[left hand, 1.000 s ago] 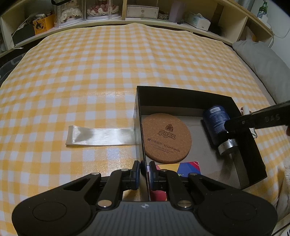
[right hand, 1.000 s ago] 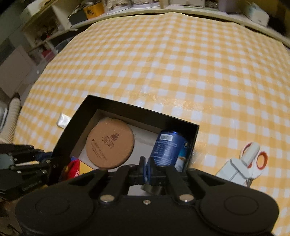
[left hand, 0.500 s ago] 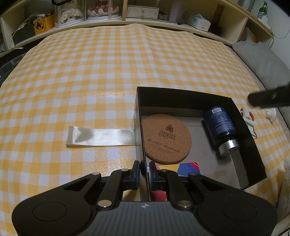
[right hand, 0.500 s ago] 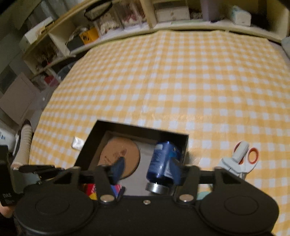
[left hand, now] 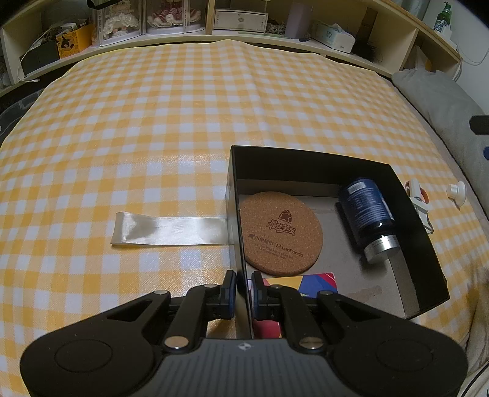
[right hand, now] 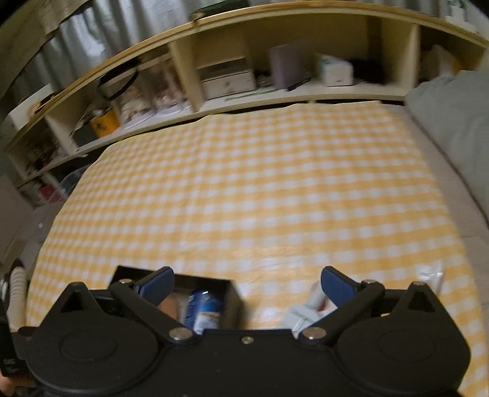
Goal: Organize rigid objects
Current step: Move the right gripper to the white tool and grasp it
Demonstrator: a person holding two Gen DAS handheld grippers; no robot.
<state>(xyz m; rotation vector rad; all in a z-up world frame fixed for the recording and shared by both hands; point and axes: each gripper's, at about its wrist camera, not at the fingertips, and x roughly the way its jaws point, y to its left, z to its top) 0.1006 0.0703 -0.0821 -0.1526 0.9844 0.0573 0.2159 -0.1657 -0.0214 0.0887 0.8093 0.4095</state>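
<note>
The left gripper (left hand: 243,288) pinched the black box (left hand: 421,244) by its near-left wall, a round cork coaster (left hand: 281,232) and glossy blue silver-capped bottle (left hand: 366,210) lay inside, while the right gripper's (right hand: 247,285) jaws were opening wide, empty.

Home bedroom: bed (left hand: 421,128) under yellow checked cloth (left hand: 152,137), grey pillow (left hand: 437,97) at its far right corner, cluttered wooden cubby shelves (left hand: 211,18) along far edge.
</note>
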